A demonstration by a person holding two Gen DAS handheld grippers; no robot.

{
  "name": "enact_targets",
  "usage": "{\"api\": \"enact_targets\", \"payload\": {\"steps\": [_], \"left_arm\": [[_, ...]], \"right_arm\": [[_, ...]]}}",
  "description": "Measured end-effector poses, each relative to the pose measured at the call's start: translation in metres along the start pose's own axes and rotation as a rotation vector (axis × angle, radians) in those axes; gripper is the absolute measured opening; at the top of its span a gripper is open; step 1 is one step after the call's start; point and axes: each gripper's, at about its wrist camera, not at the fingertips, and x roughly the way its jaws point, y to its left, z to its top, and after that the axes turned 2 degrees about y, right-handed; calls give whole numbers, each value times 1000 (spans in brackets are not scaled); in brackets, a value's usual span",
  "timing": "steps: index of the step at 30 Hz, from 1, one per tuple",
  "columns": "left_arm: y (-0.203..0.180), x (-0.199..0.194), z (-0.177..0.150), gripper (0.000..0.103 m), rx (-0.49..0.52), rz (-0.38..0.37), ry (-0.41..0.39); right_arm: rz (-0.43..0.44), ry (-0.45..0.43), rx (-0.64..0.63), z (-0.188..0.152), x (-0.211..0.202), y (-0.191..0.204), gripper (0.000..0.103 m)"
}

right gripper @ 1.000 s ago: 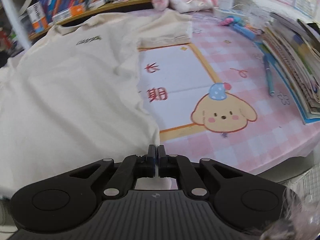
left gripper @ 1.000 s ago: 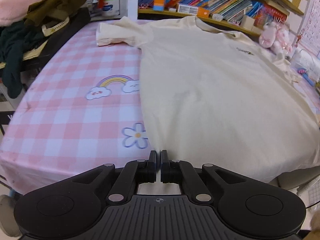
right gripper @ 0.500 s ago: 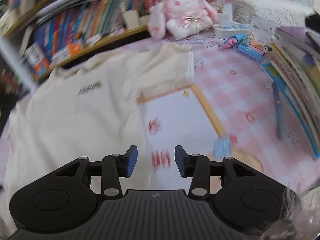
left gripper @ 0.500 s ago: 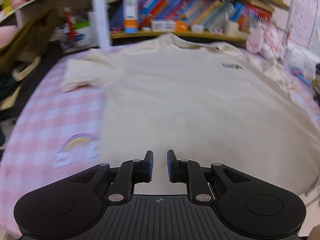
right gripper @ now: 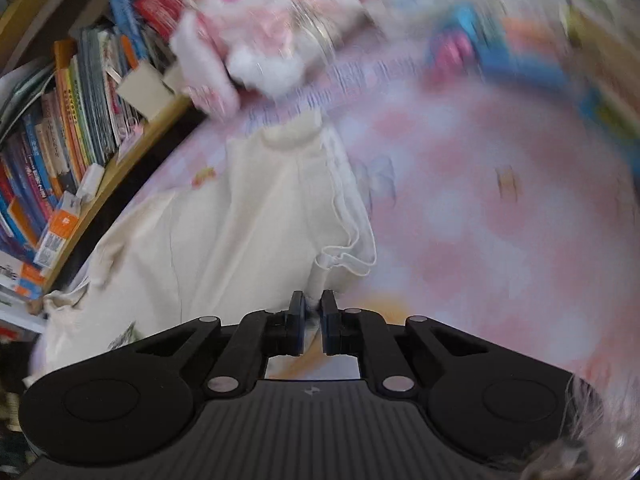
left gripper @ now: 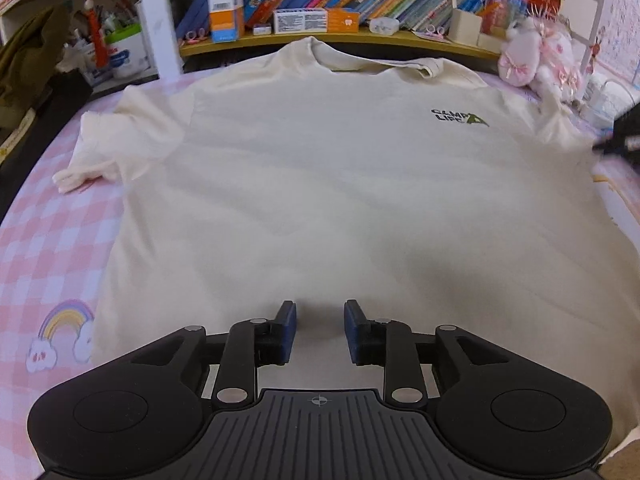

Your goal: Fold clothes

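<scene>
Across the pink checked table (left gripper: 48,240) a cream T-shirt (left gripper: 320,184) lies spread face up, collar toward the far edge by the bookshelf (left gripper: 340,36). Folding looks barely begun: I judge the sleeves come first. The right gripper (right gripper: 311,312) is clenched near that side's sleeve (right gripper: 288,184); a sliver of cloth seems caught between its jaws, though blur leaves this unsure. The left gripper (left gripper: 320,330), jaws opening and empty, hovers over the hem near the front edge. Next it needs the other sleeve (left gripper: 100,140).
</scene>
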Motion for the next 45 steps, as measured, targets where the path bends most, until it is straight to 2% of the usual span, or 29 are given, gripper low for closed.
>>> {"api": "enact_targets", "payload": {"steps": [2,4,7,11,12,13,15,20,25,30,38,45], "left_arm": [[-4,4,5,27,12,-3,8],[-7,5,7,28,20,-12,9],[-11,6,6,34,55,-20,8],[-12,9,14,35,106,-32,38],[-12,9,17,35,117,-35,47],[-13,9,20,35,126,-36,49],[-17,6,26,35,135,-31,17],[-21,1,39,37,146,-47,-28],[-23,2,42,39,158,-29,-24],[-17,6,49,39,120,-1,-40],[-22,22,66,39,61,25,-98],[-32,36,63,40,61,73,-63]], "right_arm": [[-3,-84,-55,11,-7,4,7],[-8,-98,-61,11,-15,-1,7],[-25,-3,-32,-3,-10,-19,7],[1,-9,-29,-20,-11,-26,9],[-7,-11,-41,-21,-13,-25,13],[-25,-19,-62,-22,-16,-23,24],[-52,-42,-116,-24,-26,-20,36],[-91,-95,-250,-33,-52,-10,40],[-60,-140,-381,-40,-68,22,45],[15,-131,-484,-45,-66,55,45],[81,-56,-680,-46,-23,118,45],[175,0,-918,-46,19,173,44]]}}
